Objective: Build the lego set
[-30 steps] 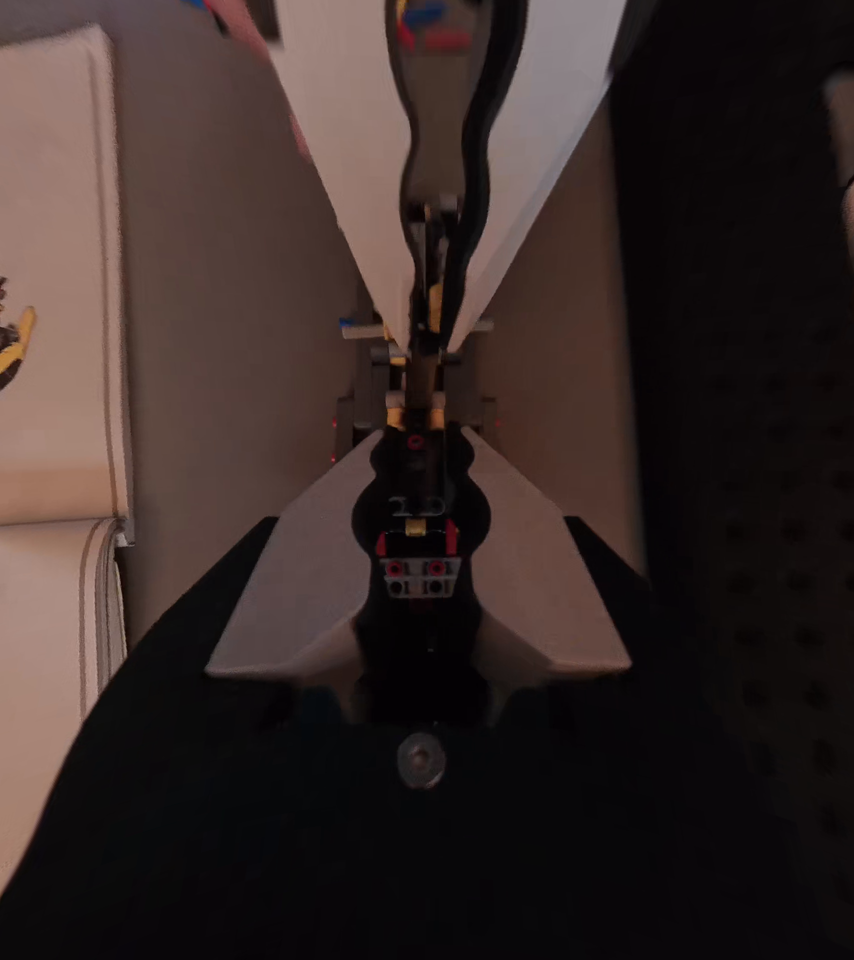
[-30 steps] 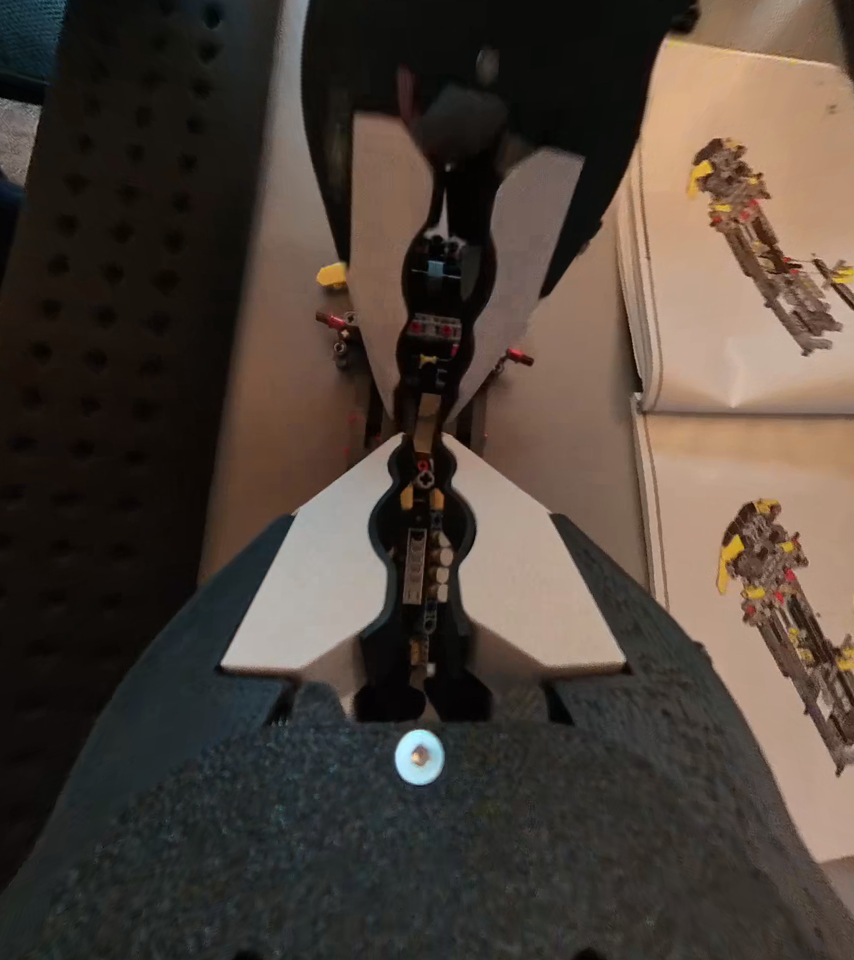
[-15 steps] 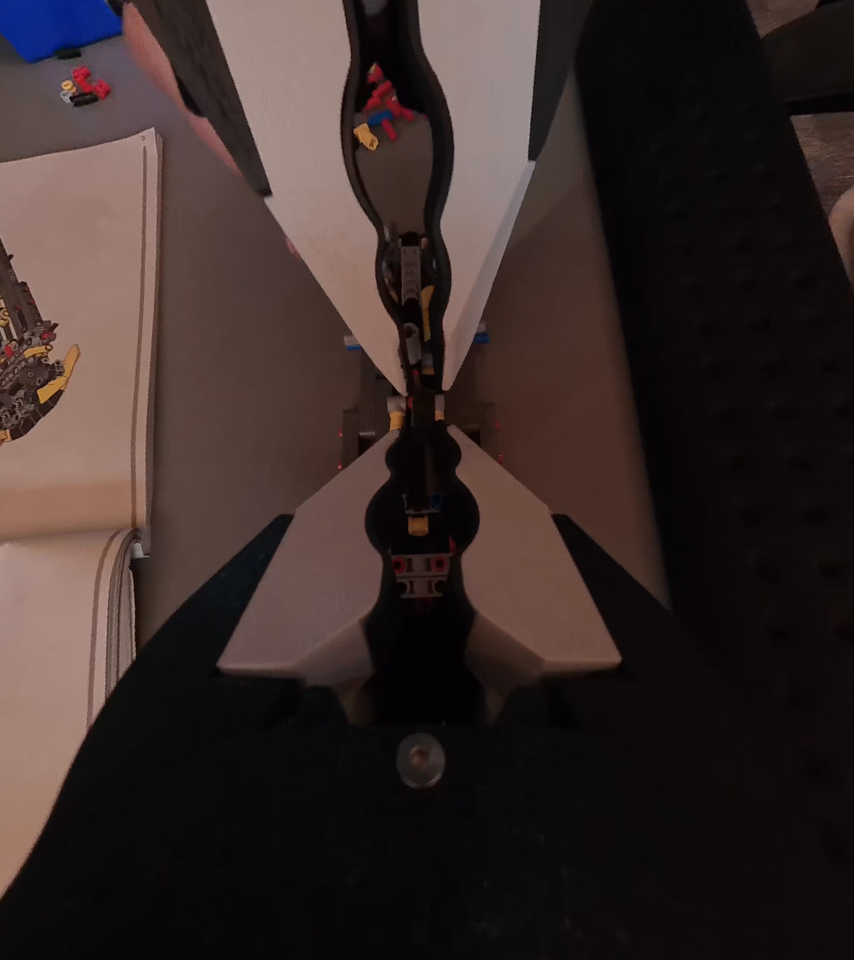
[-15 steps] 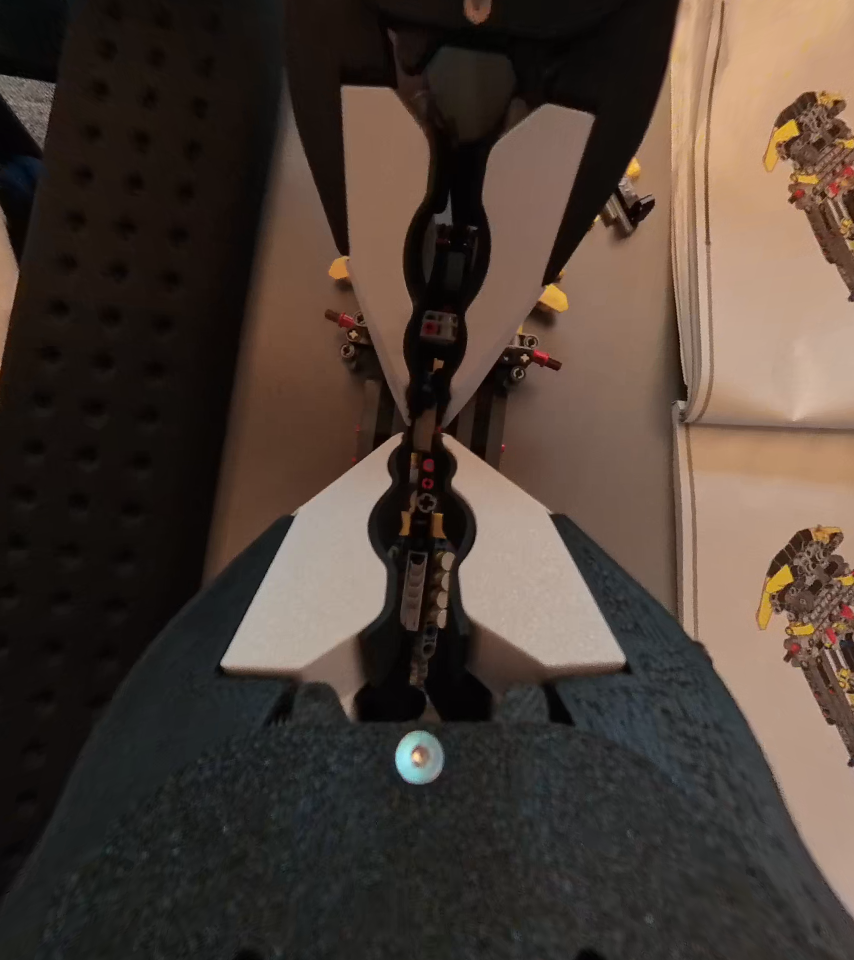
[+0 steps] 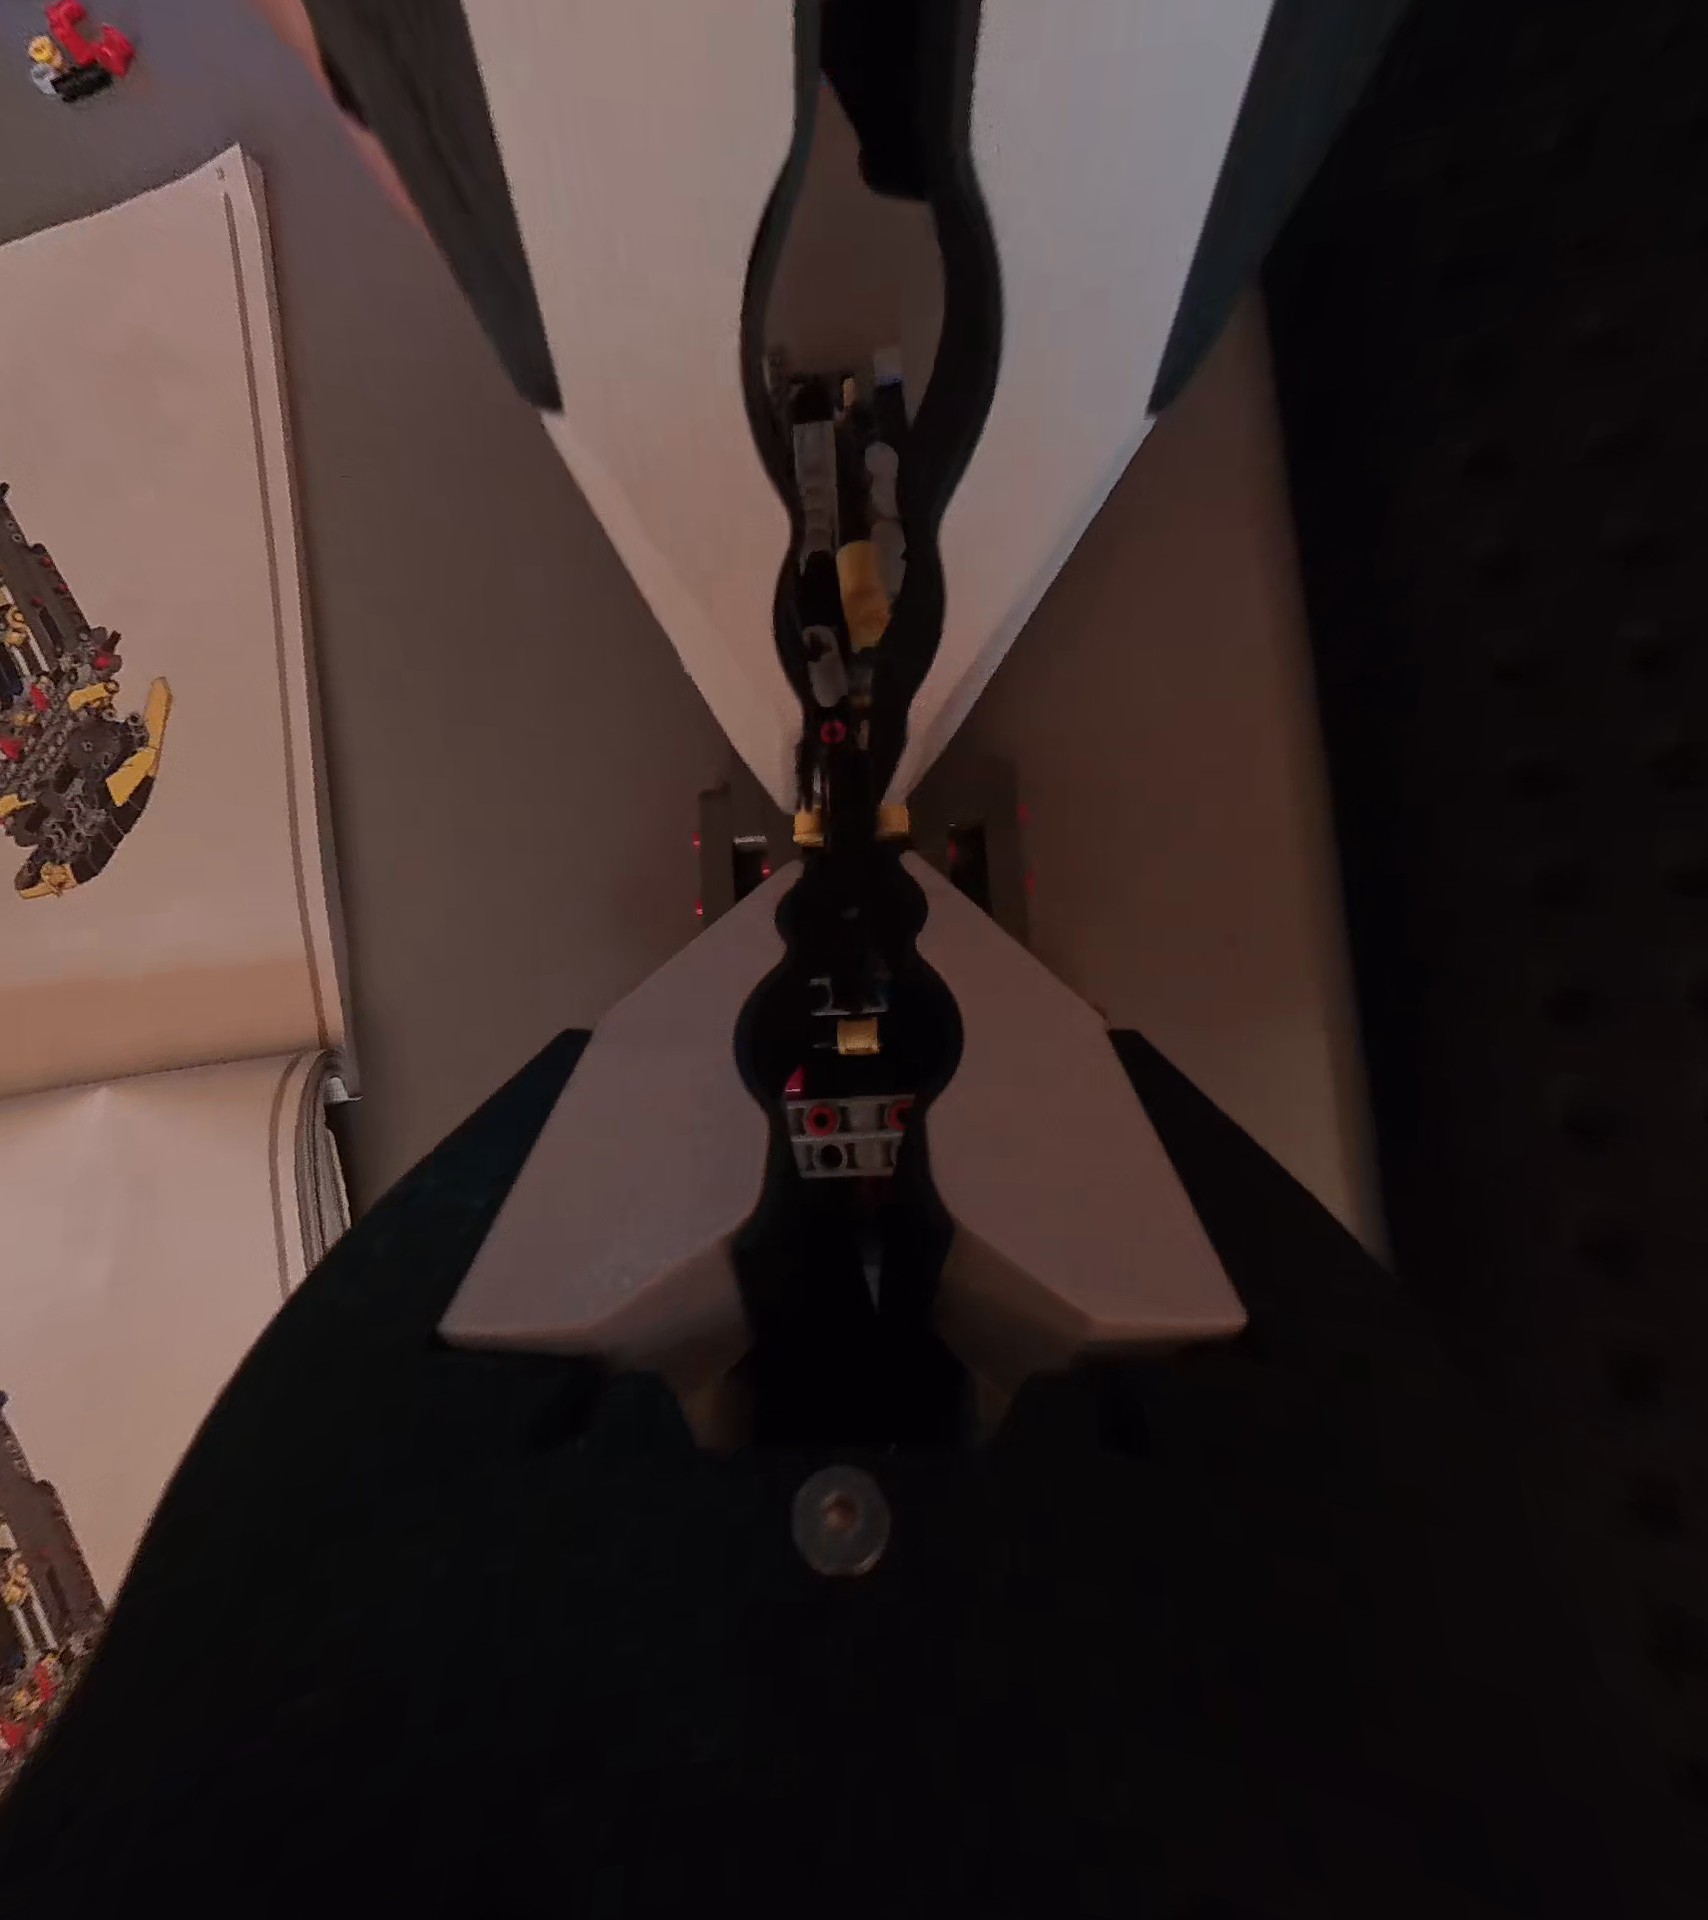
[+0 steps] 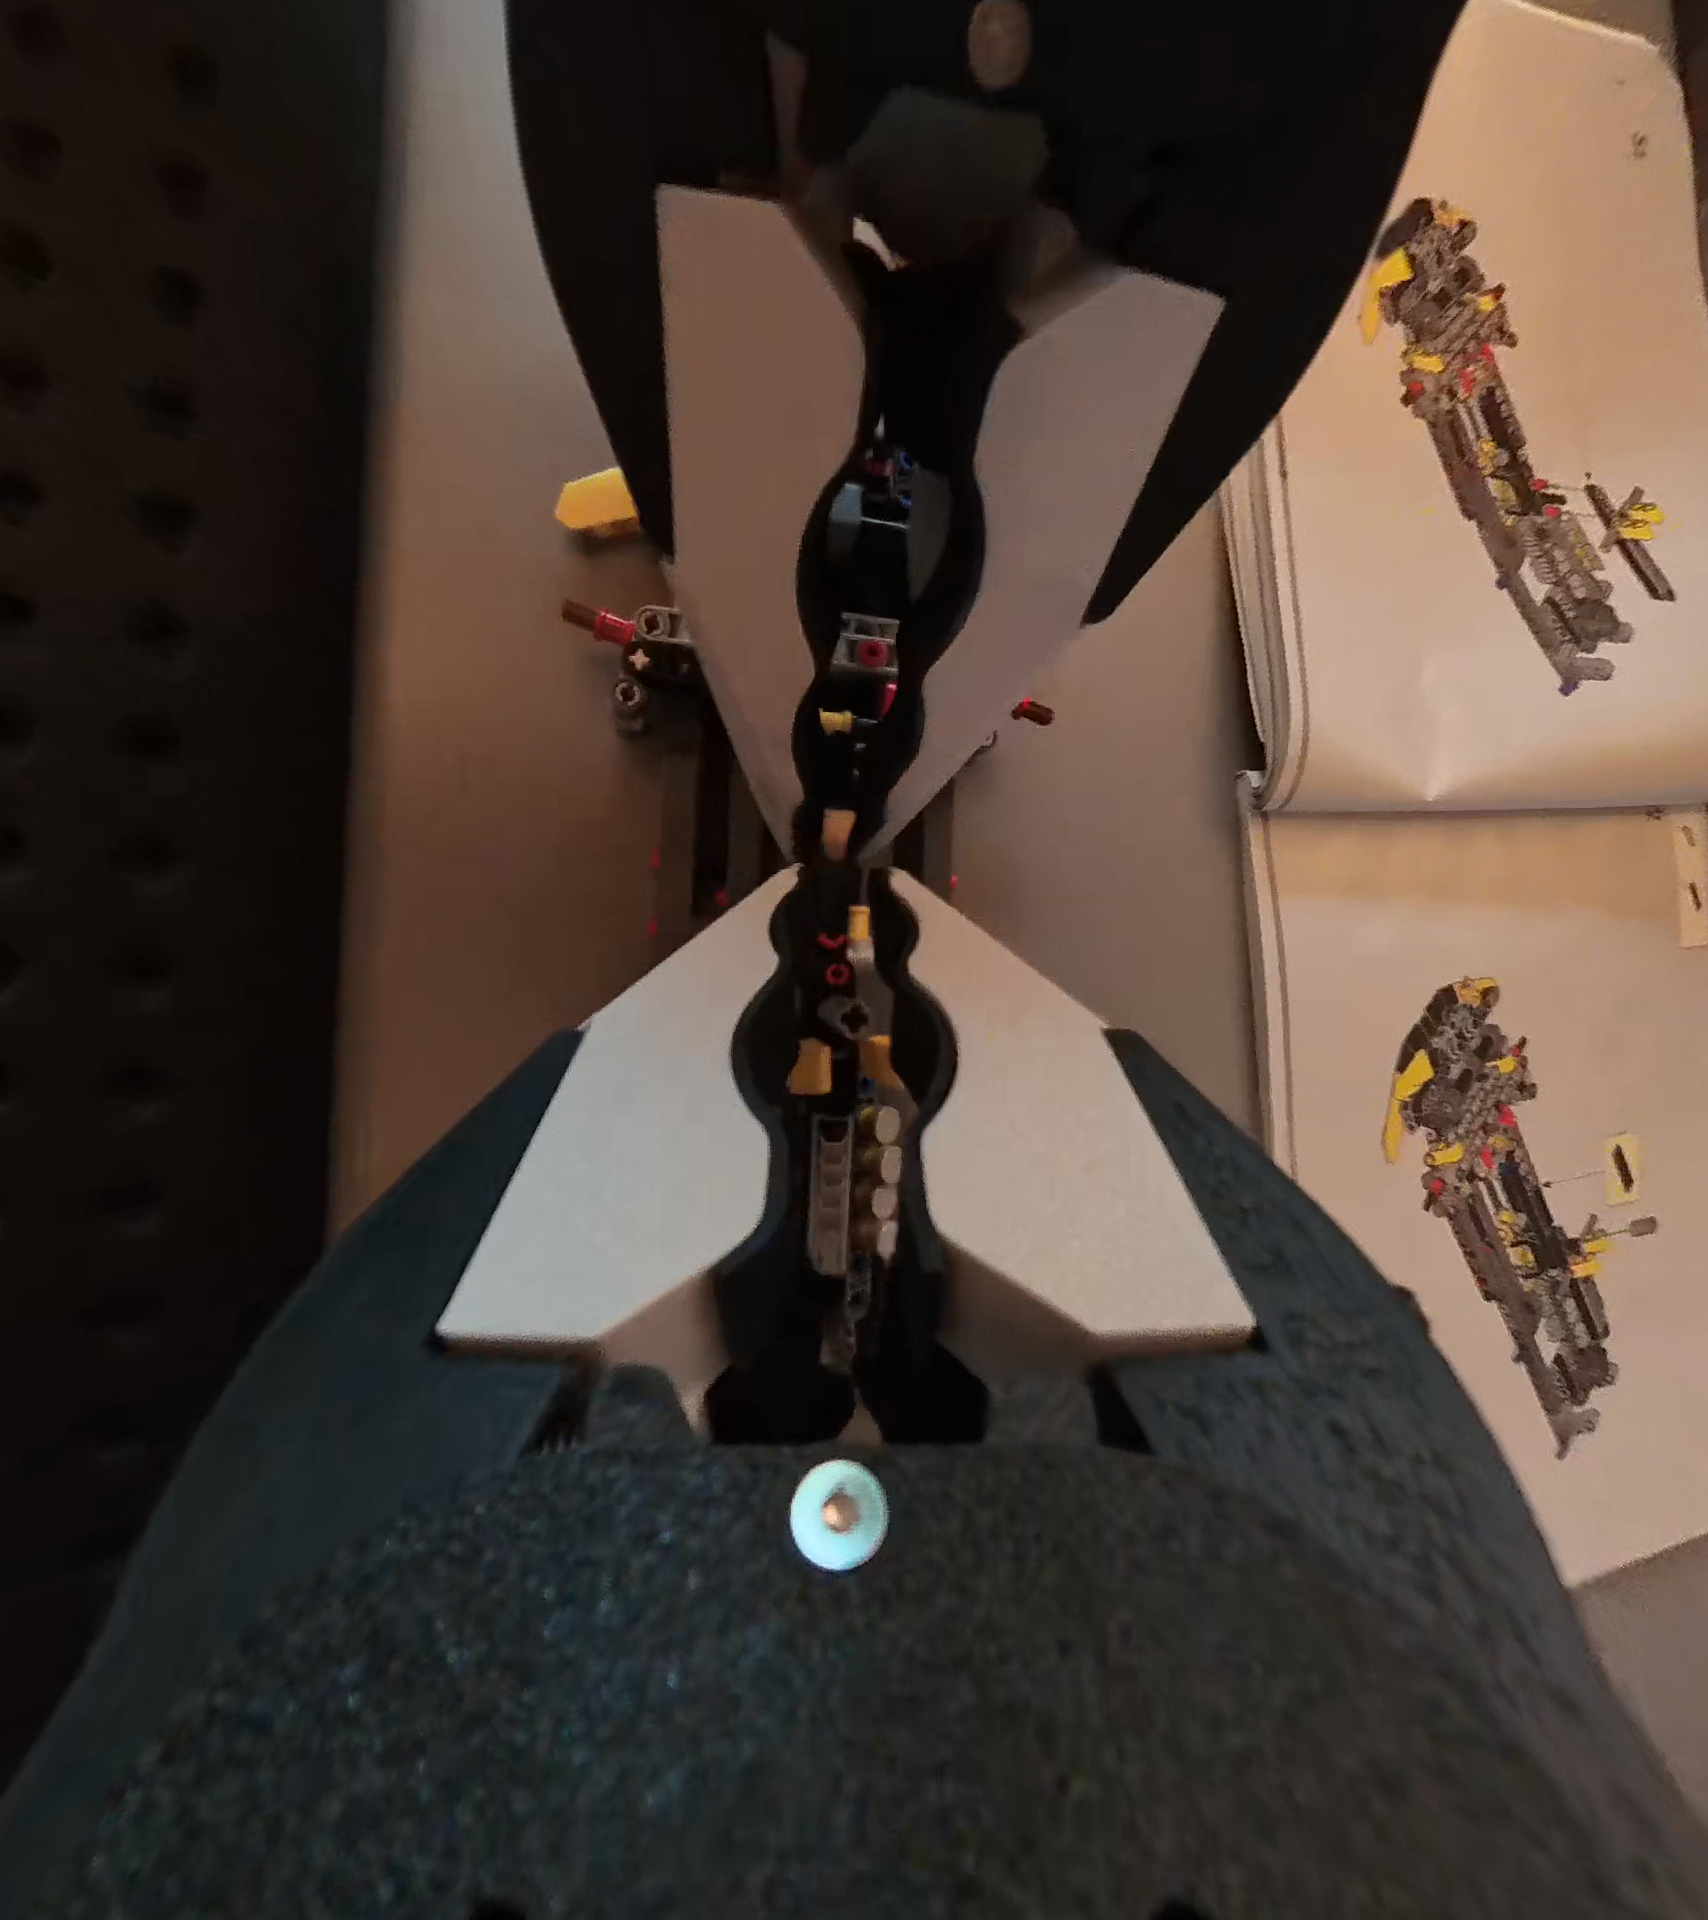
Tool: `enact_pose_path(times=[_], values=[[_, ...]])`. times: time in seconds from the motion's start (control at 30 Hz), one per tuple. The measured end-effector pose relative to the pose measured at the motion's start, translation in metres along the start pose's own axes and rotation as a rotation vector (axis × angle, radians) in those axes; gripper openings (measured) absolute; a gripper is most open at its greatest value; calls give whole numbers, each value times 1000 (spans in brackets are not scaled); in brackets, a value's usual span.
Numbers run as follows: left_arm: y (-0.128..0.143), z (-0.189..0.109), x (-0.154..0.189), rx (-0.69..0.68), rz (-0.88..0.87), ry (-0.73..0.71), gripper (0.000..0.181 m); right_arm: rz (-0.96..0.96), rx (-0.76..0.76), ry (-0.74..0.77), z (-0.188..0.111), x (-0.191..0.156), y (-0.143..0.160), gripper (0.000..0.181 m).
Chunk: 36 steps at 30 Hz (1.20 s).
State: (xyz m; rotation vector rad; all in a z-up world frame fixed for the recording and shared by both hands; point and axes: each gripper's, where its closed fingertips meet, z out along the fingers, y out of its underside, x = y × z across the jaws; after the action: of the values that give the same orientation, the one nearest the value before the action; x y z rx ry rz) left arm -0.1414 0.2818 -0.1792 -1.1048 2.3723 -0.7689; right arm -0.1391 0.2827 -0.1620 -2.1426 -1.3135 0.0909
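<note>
A long dark Lego Technic model with yellow, red and grey parts runs between my two grippers, which meet tip to tip above the table. In the left wrist view my left gripper (image 5: 845, 883) is shut on one end of the model (image 5: 845, 1138). The right gripper (image 5: 845, 800) comes in from the top, shut on the other end. In the right wrist view my right gripper (image 6: 834, 894) is shut on the model (image 6: 845, 1174), and the left gripper (image 6: 834, 831) faces it from above. The fingers hide most of the model.
An open instruction booklet (image 5: 102, 727) lies beside the grippers; it also shows in the right wrist view (image 6: 1504, 1039). A black perforated panel (image 6: 102, 831) runs along the other side. Loose pieces lie on the table: a yellow one (image 6: 595, 506), pin parts (image 6: 637, 644), a red one (image 5: 81, 47). My left and right fingertips are right by each other.
Both grippers have stayed shut on the model, tip to tip. The pair has shifted and tilted a little over the table, so the booklet and loose pieces sit differently in both views.
</note>
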Motion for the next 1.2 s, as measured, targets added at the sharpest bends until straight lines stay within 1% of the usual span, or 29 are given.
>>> enact_pose_path(times=[0.07, 0.27, 0.33, 0.4, 0.53, 0.7, 0.83, 0.9, 0.97, 1.07, 1.13, 1.2], values=[[0, 0, 1, 3, 0, 0, 4, 12, -4, -30, 3, -2, 1, 11], [0, 0, 1, 6, -3, -3, 5, 13, -24, -62, 5, -4, 3, 8], [3, 0, -1, -13, 7, -17, 4, 17, -13, -65, 3, -4, 0, 13], [1, 0, 0, -3, 9, -16, 4, 26, -16, -77, 3, -4, -1, 13], [0, 0, 0, 2, 3, -14, 4, 19, -17, -76, 6, -3, -2, 8], [0, 0, 0, 8, 2, -23, 4, 11, -35, -96, 6, -4, -1, 7], [2, -5, 2, 43, -39, -3, 6, 8, -52, -118, 6, -3, -3, 6], [8, -14, -6, 80, -99, -23, 16, 16, -74, -126, 6, 0, -1, 6], [18, -27, -12, 131, -206, -5, 24, 22, -89, -155, 5, -2, -2, 6], [29, -47, -8, 216, -341, 75, 38, -1, -155, -166, 7, -2, 1, 8], [33, -49, -13, 242, -344, 36, 34, -25, -187, -166, 10, -3, 3, 6], [27, -44, -10, 240, -272, 12, 29, -43, -224, -150, 12, -2, 8, 6]])
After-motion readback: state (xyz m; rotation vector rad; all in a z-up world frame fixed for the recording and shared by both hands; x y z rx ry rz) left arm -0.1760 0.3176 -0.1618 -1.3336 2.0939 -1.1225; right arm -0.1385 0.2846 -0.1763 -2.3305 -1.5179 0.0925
